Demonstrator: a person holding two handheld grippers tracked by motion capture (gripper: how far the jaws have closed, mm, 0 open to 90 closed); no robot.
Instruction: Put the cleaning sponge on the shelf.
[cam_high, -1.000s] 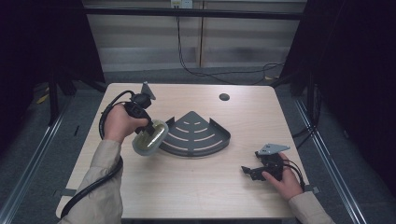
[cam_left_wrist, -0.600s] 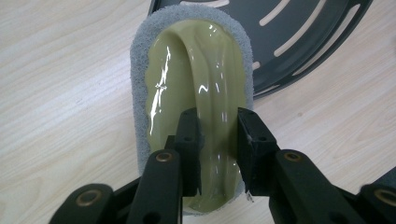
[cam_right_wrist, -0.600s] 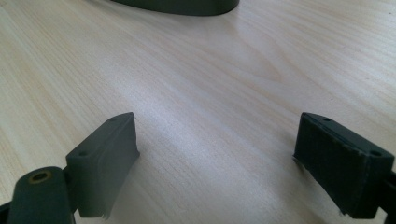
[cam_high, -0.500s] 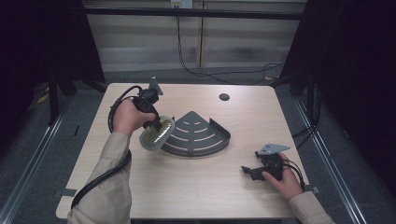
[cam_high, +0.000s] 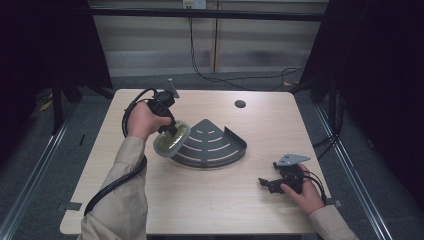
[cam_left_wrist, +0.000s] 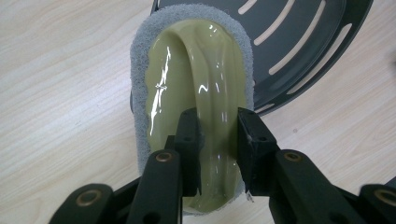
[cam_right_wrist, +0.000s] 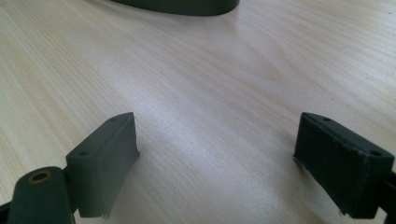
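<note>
At a pale wooden table (cam_high: 210, 200), I hold a scrubbing pad (cam_left_wrist: 194, 93) in my left gripper (cam_high: 170, 131), its two black jaws pinched on the raised ridge of the pad's glossy olive handle, with the grey scouring felt showing as a rim around it. The pad hangs tilted over the left edge of a dark grey, fan-shaped slotted corner rack (cam_high: 212, 145), which lies flat near the middle of the table with its curved wall toward my right. In the left gripper view the pad's long axis runs straight away from the jaws, and its far end overlaps the rack's slotted floor (cam_left_wrist: 280, 42), so the rack lies ahead and slightly to the right of my claw. My right gripper (cam_high: 272, 184) rests low on the table near its right front corner, well apart from the rack, jaws spread wide with nothing between them; bare wood fills the gap in the right gripper view. My left hand is plainly the nearer one to the rack, and I judge that any scrubbing or placing would turn on bringing the pad's face down onto those slots. A small dark hole (cam_high: 240, 104) sits near the table's far edge.
</note>
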